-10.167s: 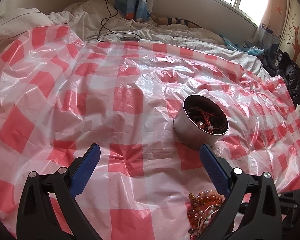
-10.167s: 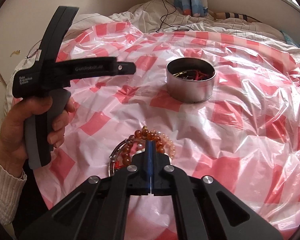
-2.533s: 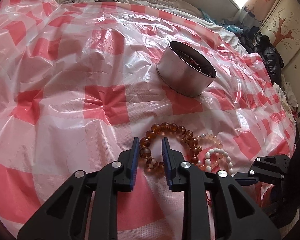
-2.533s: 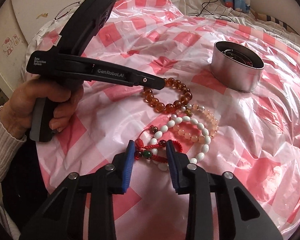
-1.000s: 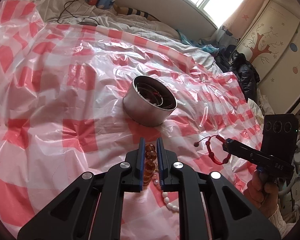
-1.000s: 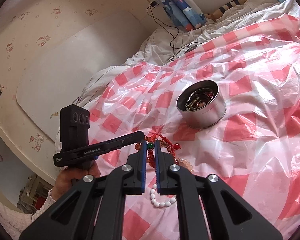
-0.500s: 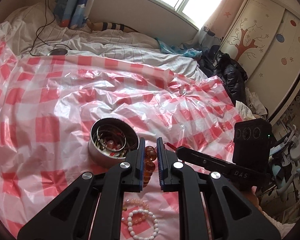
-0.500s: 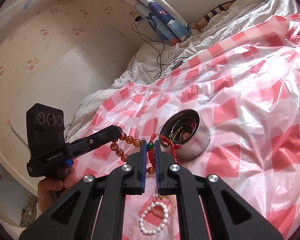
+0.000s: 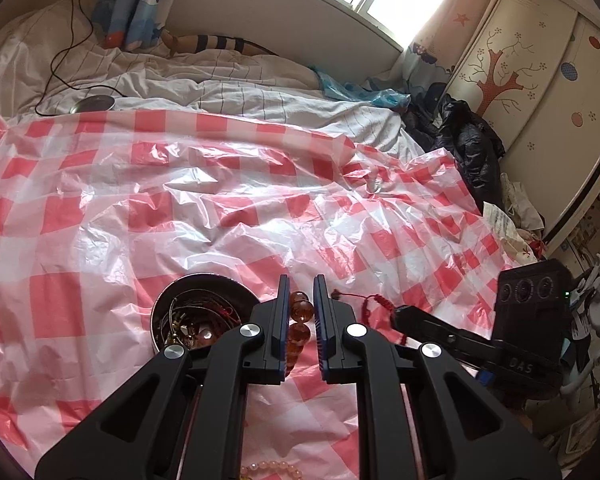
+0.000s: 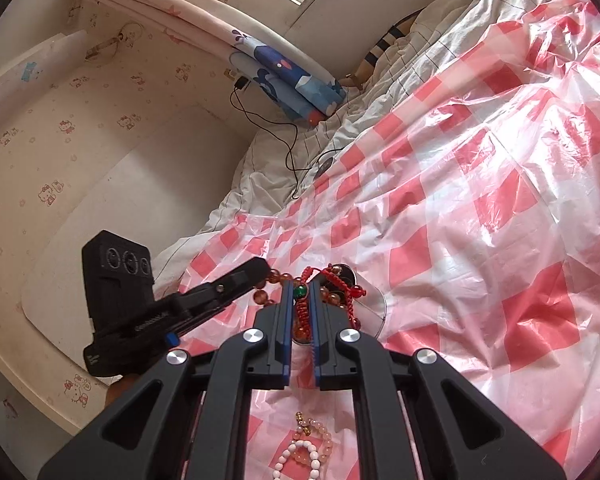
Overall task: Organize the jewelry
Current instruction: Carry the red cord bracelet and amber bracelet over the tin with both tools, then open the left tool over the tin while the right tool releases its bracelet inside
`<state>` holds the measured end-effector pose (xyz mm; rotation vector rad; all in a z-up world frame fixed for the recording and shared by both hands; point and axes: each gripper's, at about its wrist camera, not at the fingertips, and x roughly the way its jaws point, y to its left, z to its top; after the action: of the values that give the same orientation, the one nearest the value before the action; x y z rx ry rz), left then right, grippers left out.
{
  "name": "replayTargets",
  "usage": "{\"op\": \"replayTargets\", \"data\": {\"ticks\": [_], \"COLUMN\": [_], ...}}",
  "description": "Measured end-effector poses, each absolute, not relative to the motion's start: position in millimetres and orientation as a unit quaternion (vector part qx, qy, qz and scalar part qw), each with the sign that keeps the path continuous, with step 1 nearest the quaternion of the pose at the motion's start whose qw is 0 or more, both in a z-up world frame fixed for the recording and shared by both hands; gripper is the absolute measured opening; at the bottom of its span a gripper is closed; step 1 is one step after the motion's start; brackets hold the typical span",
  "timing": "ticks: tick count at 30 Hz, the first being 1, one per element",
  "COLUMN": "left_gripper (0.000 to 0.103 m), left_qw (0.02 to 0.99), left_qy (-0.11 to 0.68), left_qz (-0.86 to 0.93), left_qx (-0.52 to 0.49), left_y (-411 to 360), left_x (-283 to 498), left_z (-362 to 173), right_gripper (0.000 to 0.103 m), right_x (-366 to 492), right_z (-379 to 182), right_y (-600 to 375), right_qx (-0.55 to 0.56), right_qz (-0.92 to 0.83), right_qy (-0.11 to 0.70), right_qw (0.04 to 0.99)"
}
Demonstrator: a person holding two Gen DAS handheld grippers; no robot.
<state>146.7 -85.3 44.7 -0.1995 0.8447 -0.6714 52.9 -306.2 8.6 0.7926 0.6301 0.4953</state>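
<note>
Glossy crinkled plastic sheet (image 9: 220,184) covers the bed's matt cloth bedding (image 9: 228,96), a shiny metal tin (image 9: 196,316) holds jewelry, and amber beads (image 9: 300,312) gleam glassy.

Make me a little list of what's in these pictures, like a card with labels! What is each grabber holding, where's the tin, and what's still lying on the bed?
left gripper: shut on the amber bead bracelet
right gripper: shut on the red cord bracelet
metal tin: on the red-and-white checked sheet, already holding jewelry
both bracelets: lifted, close to the tin
still on the sheet: white bead bracelet and pink bead bracelet
</note>
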Motion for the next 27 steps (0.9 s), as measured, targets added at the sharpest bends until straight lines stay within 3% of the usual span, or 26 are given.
{"op": "replayTargets", "data": {"ticks": [5, 12, 23, 27], "left_gripper": [0.01, 0.009, 0.01, 0.019], "left_qw": [0.858, 0.869, 0.833, 0.831], "left_qy": [0.425, 0.423, 0.448, 0.469], "left_qz": [-0.277, -0.239, -0.326, -0.298], "left_qx": [-0.087, -0.096, -0.007, -0.003], "left_y": [-79, -53, -109, -105], "left_x": [165, 180, 145, 154], "left_z": [9, 0, -13, -21], "right_gripper": [0.008, 0.008, 0.009, 0.009], "right_x": [53, 53, 57, 57], "right_z": [9, 13, 0, -1], "right_y": [-306, -298, -304, -304], "right_qx": [0.375, 0.362, 0.369, 0.368], "right_qz": [0.234, 0.242, 0.203, 0.207], "right_qy": [0.299, 0.301, 0.327, 0.328], "right_qw": [0.846, 0.849, 0.846, 0.845]}}
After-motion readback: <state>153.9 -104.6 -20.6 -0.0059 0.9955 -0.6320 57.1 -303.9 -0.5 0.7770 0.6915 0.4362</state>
